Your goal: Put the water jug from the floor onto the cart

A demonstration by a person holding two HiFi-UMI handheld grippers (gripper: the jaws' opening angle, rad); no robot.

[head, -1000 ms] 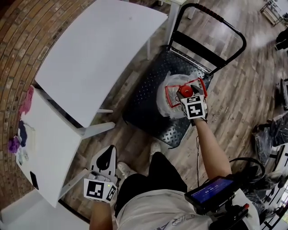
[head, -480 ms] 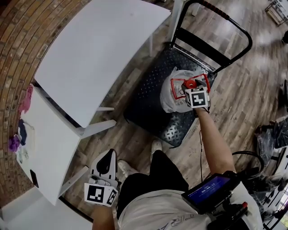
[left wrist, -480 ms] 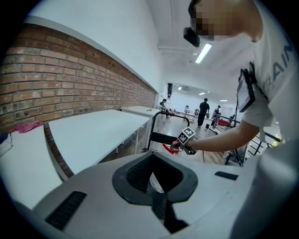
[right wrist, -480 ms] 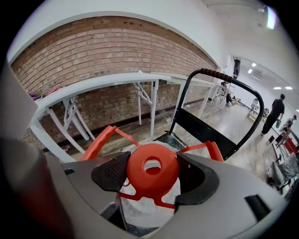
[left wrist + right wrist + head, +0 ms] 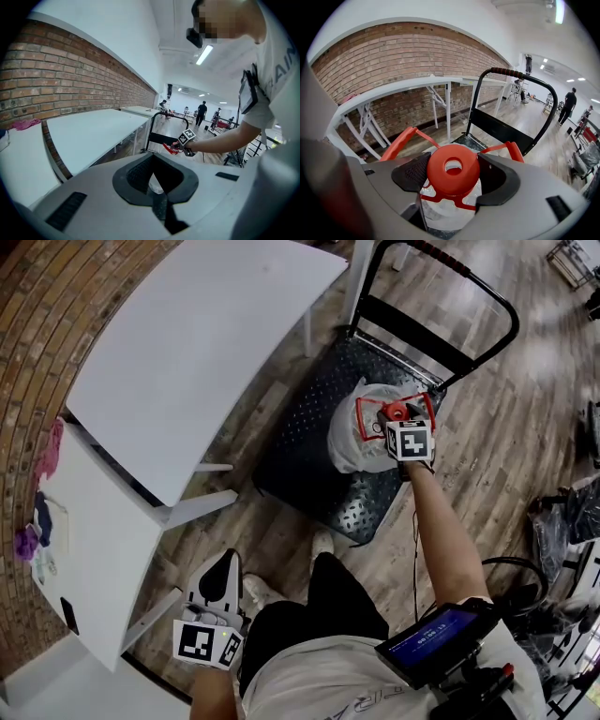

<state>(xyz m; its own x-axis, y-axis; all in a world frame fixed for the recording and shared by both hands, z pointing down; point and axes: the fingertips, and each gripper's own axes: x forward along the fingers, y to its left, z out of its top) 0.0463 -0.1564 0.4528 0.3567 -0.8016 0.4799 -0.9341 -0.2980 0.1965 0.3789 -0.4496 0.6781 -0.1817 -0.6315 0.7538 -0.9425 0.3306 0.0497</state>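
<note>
The water jug (image 5: 352,437) is moving a bit further up the cart (image 5: 300,446), upper right, so it is looking nearly set down. The right gripper (image 5: 394,414) is squeezing its red cap (image 5: 453,169). The left gripper (image 5: 222,582), lower left, is sitting closed and empty

Water jug (image 5: 352,442): clear plastic body, red cap (image 5: 453,168) with a round hole at its centre, red carrying frame (image 5: 362,418) round the neck. It is upright over the cart (image 5: 300,442), toward the 3 o'clock edge of the deck, with the cap clamped between the jaws of the right gripper (image 5: 394,414); cannot tell whether its base touches the deck. Cart: black studded flat deck on the wood floor, at 1 o'clock in the head view, with a black tube push handle (image 5: 412,326), red-gripped on top, rising from the deck's 1 o'clock end.
</note>
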